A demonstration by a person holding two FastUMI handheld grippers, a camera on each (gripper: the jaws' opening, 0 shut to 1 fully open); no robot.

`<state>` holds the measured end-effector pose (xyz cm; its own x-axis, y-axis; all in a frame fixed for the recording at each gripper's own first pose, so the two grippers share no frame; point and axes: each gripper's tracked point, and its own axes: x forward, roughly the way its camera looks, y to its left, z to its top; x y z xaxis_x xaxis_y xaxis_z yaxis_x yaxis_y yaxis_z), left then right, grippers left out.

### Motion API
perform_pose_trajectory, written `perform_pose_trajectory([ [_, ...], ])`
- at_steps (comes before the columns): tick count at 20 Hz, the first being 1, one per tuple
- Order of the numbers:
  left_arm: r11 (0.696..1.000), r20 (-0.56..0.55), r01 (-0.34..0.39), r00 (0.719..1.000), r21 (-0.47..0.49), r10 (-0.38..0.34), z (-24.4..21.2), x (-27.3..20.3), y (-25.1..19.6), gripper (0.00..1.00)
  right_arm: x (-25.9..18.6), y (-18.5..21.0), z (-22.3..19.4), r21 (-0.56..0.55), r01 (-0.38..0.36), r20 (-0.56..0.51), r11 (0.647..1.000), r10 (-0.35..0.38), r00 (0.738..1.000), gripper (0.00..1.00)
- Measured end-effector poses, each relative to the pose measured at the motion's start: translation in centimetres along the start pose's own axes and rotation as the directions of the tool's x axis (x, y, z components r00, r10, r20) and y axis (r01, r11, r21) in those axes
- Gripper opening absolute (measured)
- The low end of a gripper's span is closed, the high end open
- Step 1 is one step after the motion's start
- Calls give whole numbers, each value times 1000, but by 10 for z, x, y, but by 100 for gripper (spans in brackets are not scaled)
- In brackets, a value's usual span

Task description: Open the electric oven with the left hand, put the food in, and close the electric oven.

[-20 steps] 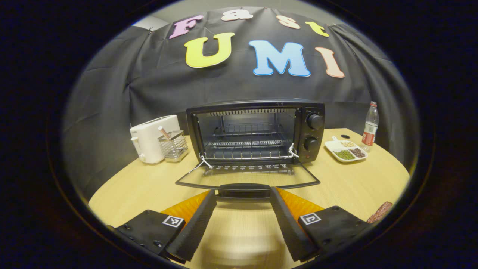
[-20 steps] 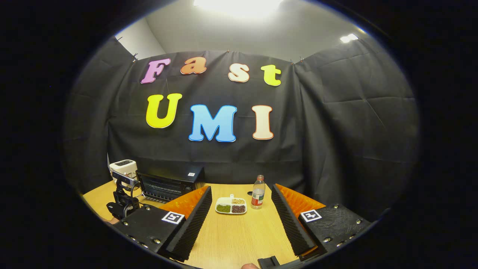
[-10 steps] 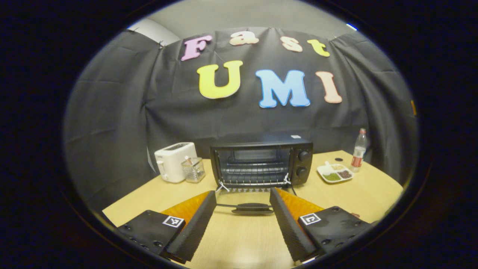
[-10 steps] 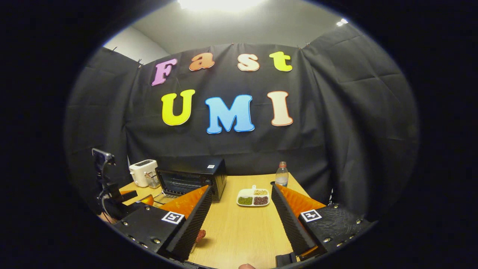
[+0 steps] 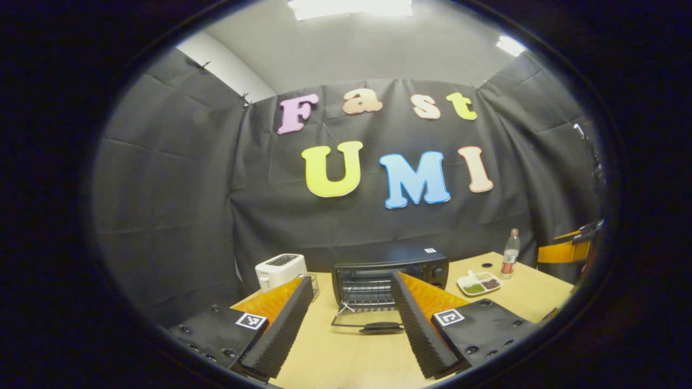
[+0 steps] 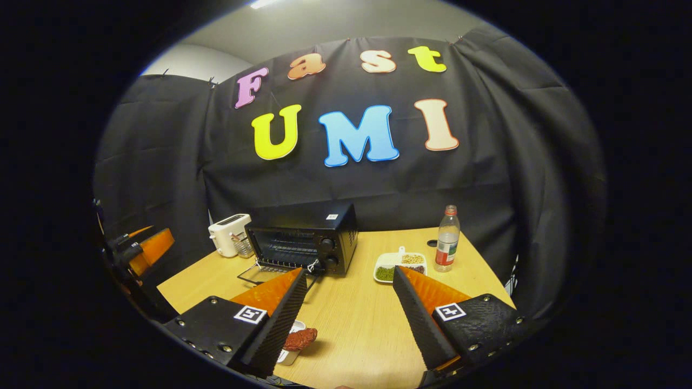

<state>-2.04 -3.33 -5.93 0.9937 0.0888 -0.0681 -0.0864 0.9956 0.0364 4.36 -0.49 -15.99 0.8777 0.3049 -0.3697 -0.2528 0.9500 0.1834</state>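
Electric oven (image 6: pixel 303 237) at the counter (image 6: pixel 357 319) rear, door (image 5: pixel 370 324) already down; food (image 6: pixel 300 339) lies near my right gripper (image 6: pixel 346 319), not yet loaded; both my grippers, left gripper (image 5: pixel 351 324) included, gape wide, empty; loading and closing remain.

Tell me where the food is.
In the right gripper view the reddish food lies on a small dish on the table's near edge, just inside the right gripper's left finger.

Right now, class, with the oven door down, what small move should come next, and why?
Probably lower the right gripper toward the reddish food beside its finger and close on it: the electric oven stands open, and both grippers are empty.
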Motion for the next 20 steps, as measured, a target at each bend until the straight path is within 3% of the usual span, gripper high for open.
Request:
perform_pose_trajectory([
  [3,999,28,-36,999,23,36,12,-14,19,96,16,9,-24,66,-35,-78,997,40,996,98],
  [4,999,35,-42,999,25,41,16,-16,22,92,20,14,-33,87,-47,-104,995,56,993,98],
  [6,999,33,-45,999,30,44,20,-19,28,100,29,22,-53,127,-65,-164,990,86,983,98],
  [7,999,27,-45,999,26,45,18,-20,32,96,33,27,-62,150,-79,-192,985,107,976,98],
  [8,999,23,-49,999,21,49,16,-22,36,92,36,32,-73,177,-95,-223,980,134,966,98],
  [12,997,5,-81,997,18,81,8,-23,54,93,43,43,-112,270,-106,-341,957,198,919,98],
  [15,995,-4,-101,995,24,101,3,-25,67,94,43,52,-137,343,-93,-408,935,238,882,92],
  [20,993,-30,-120,992,19,120,-10,-21,83,96,41,67,-167,459,-45,-475,887,288,832,92],
])
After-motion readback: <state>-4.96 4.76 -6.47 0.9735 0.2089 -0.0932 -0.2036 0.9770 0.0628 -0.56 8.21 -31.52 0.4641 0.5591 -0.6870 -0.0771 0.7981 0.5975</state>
